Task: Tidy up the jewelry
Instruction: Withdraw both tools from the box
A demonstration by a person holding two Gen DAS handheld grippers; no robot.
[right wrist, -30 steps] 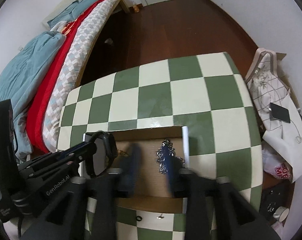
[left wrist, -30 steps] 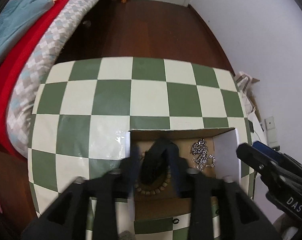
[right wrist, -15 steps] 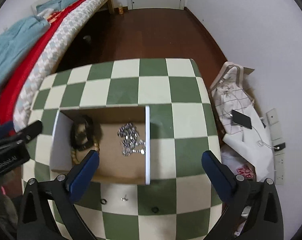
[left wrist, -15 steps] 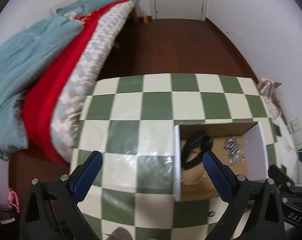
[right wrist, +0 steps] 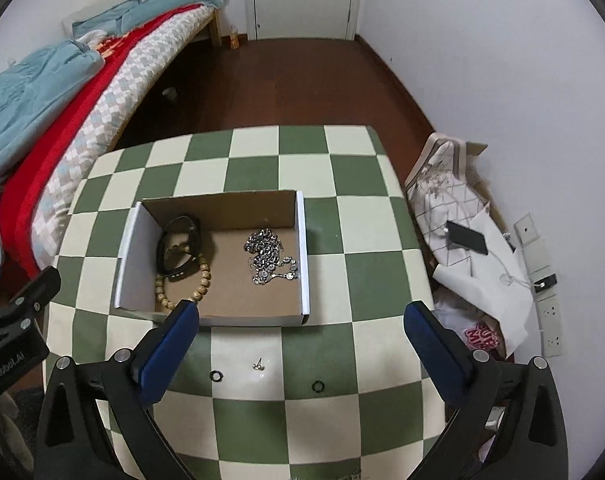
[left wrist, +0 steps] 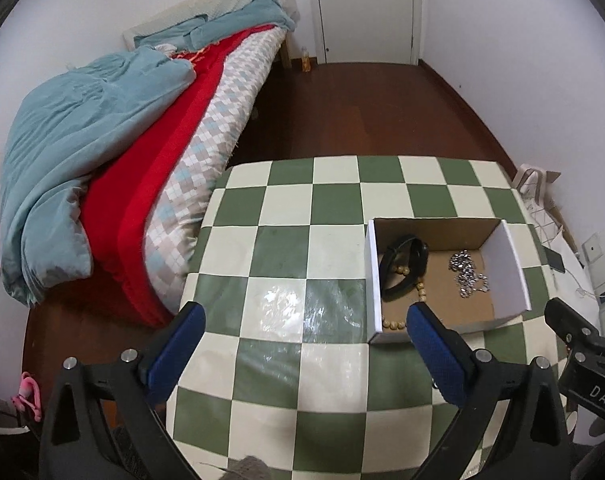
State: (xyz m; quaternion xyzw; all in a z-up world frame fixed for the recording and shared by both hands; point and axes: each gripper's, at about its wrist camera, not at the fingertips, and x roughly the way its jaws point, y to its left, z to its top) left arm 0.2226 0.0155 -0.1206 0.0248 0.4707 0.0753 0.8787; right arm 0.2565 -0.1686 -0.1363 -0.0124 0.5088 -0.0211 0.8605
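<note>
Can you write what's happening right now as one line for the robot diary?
left gripper: open, empty | right gripper: open, empty | open cardboard box: black band, wooden bead bracelet, silver chain | checkered table: two black rings, small stud

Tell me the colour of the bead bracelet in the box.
Light tan, wood-coloured beads; the right wrist view shows it best.

Box open from above; far half of table bare.
Cardboard box [right wrist: 302, 264] walls ring the black band [right wrist: 180, 248], bead bracelet [right wrist: 202, 280] and silver chain [right wrist: 268, 258]; bare floor lies between beads and chain. On the table [right wrist: 354, 184] near edge: 2 black rings [right wrist: 216, 376], 1 stud [right wrist: 258, 365]. Bed [left wrist: 142, 152] borders the left side, bags [right wrist: 458, 216] the right.
</note>
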